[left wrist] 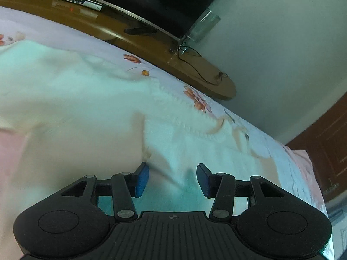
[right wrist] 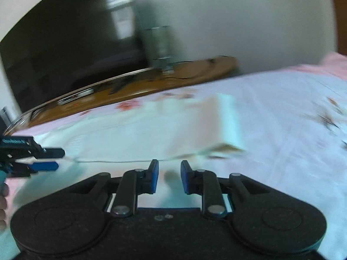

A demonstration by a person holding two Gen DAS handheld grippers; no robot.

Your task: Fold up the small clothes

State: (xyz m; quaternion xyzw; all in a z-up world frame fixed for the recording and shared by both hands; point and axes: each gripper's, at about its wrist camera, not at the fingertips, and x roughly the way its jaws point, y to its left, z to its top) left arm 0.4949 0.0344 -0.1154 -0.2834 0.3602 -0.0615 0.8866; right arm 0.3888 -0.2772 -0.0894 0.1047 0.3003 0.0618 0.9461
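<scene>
Bed: a bedsheet point(left wrist: 249, 130) in pale lilac with orange flowers and a pink border covers it; it fills most of both views.
Television: a large dark screen point(right wrist: 65, 54) stands on a curved wooden stand point(left wrist: 206, 75) beyond the far edge of the bed, against a pale wall.
Stand: brown and glossy, it carries a silver box point(left wrist: 78, 1) with a red light, a black cable point(left wrist: 195, 65) trailing over its end, and a clear bracket at the screen's corner.
Garment: a white knitted piece of clothing point(left wrist: 86, 108) lies spread on the bedsheet – in the left wrist view it runs from the left edge to the lower middle, with a ribbed hem toward the right. In the right wrist view part of it point(right wrist: 206, 121) looks doubled over into a raised flap, though blur hides the detail.
Left hand-held gripper point(left wrist: 172, 179): its blue pads are spread partway just above the white knit, with nothing pinched between them; it also shows at the left edge of the right wrist view point(right wrist: 48, 159), low over the near edge of the garment.
Right hand-held gripper point(right wrist: 169, 177): the pads stand a narrow gap apart – cloth lies below them, none caught between.
Person: fingers point(right wrist: 3, 203) show at the lower left edge of the right wrist view.
</scene>
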